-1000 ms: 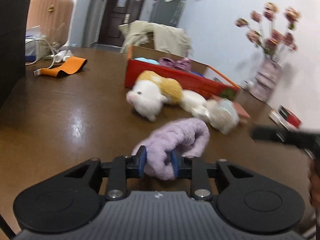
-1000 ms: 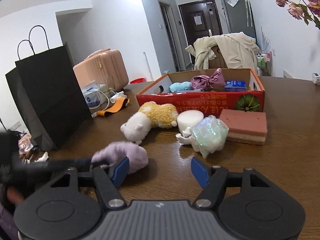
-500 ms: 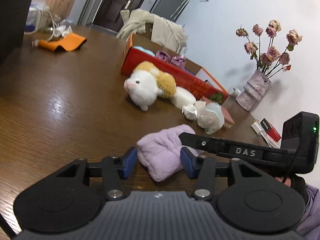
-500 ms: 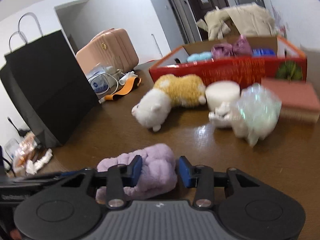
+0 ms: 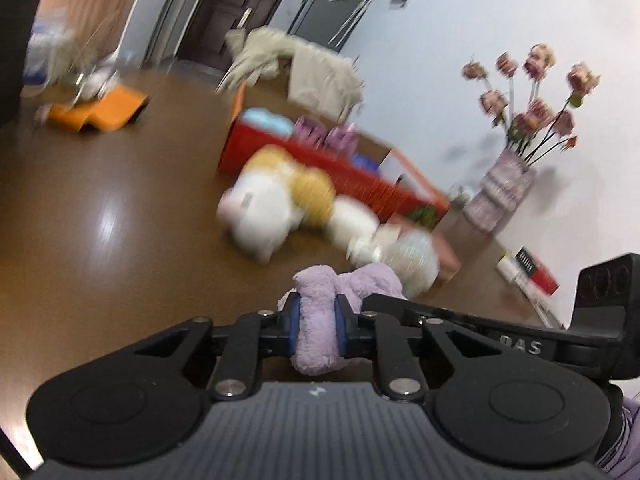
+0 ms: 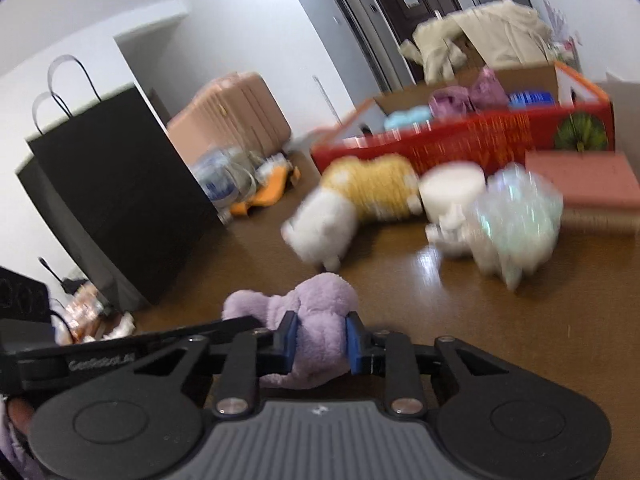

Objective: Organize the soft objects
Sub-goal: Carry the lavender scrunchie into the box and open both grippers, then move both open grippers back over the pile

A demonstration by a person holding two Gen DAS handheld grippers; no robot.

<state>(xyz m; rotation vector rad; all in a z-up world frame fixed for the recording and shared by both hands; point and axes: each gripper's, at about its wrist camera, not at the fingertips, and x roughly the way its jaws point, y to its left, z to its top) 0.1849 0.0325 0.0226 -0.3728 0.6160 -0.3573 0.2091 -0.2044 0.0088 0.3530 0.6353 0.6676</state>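
Several soft things already lie inside the red box (image 6: 472, 140) toward the far edge of the table (image 5: 100, 208): something pale blue, something purple and a small blue item, though blur hides what each is. Four more sit outside on the wood just in front of it: a pink sponge block (image 6: 588, 184), a white and yellow plush animal (image 6: 360, 200), a shimmery wrapped toy (image 6: 516, 216) and a white round puff (image 6: 452, 188). So by my reckoning well under half the tidying is done.

Smallest is the purple fuzzy cloth (image 6: 316, 320), near the table's front edge and pinched from both ends. The left gripper (image 5: 316, 326) has just been closing and now squeezes one end between its blue pads, and the right gripper (image 6: 320, 344) has likewise just closed onto the other end. I can't tell whether the cloth is lifted clear of the wood. It looks due for folding or boxing, with the four loose things to follow
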